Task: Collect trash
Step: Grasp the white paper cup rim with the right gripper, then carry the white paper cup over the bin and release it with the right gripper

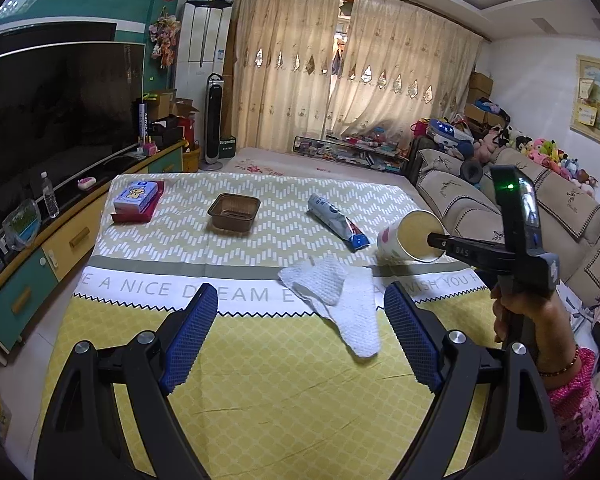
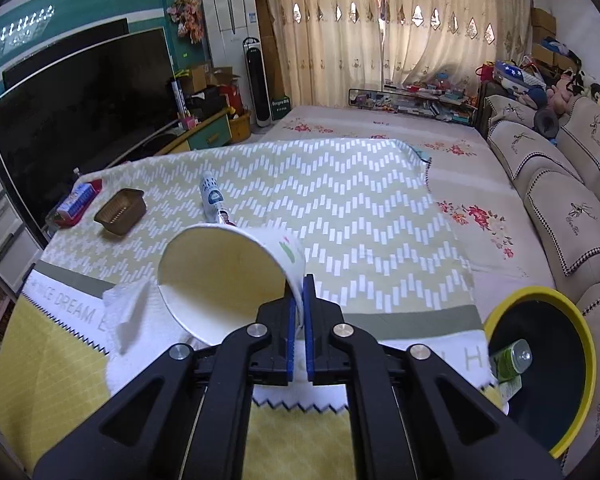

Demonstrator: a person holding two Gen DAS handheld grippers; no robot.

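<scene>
My right gripper [image 2: 299, 296] is shut on the rim of a white paper cup [image 2: 220, 280] and holds it tilted above the table; the cup also shows in the left wrist view [image 1: 412, 240] with the right gripper [image 1: 440, 240] on it. My left gripper [image 1: 300, 320] is open and empty above the yellow tablecloth, near a crumpled white paper towel [image 1: 340, 300], which also shows in the right wrist view [image 2: 132, 320]. A blue-white wrapper tube [image 1: 336, 220] and a brown plastic tray [image 1: 234, 212] lie further back. A yellow-rimmed trash bin [image 2: 548, 364] holding a green bottle [image 2: 512, 360] stands at the right.
A tissue box on a red book [image 1: 136, 200] lies at the table's far left. A TV [image 1: 52, 120] on a cabinet runs along the left. A sofa [image 2: 560, 208] runs along the right. A floral mat [image 2: 380, 128] covers the floor beyond.
</scene>
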